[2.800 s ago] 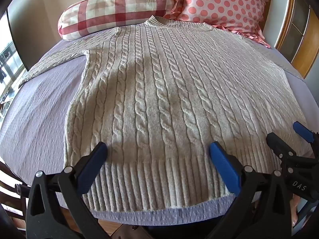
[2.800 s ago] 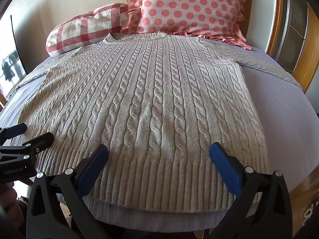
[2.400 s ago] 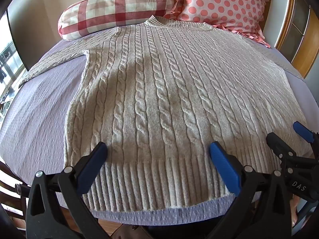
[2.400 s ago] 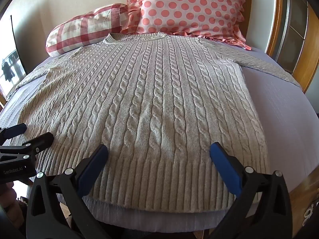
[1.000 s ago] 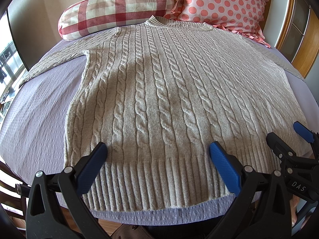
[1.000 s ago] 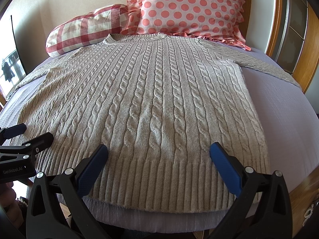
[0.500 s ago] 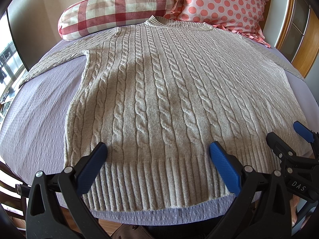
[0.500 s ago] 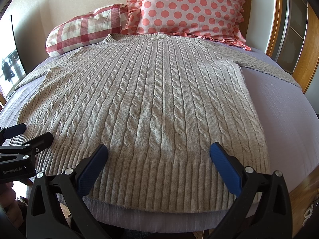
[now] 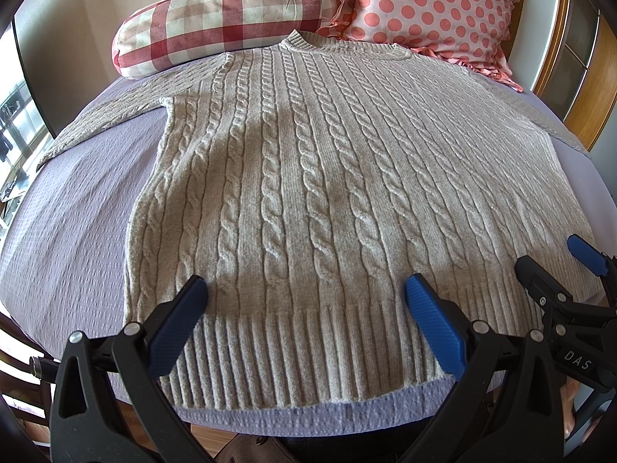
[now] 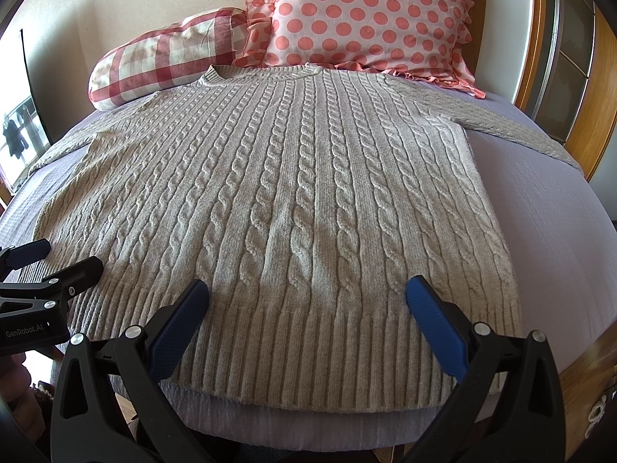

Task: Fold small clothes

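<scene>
A beige cable-knit sweater [image 9: 316, 193] lies flat, front up, on a lilac bed [image 9: 69, 231], collar at the far end, ribbed hem toward me, sleeves spread to both sides. It also shows in the right wrist view [image 10: 293, 200]. My left gripper [image 9: 304, 289] is open and empty, hovering over the hem's left half. My right gripper [image 10: 306, 289] is open and empty over the hem's right half. Each gripper shows in the other's view: the right one [image 9: 559, 262] at the right edge, the left one [image 10: 61, 258] at the left edge.
A red-and-white checked bolster [image 9: 219, 15] and a pink polka-dot pillow [image 9: 435, 4] lean at the head of the bed beyond the collar. A wooden frame [image 10: 574, 77] stands at the right. The bed's near edge [image 10: 308, 424] lies just below the hem.
</scene>
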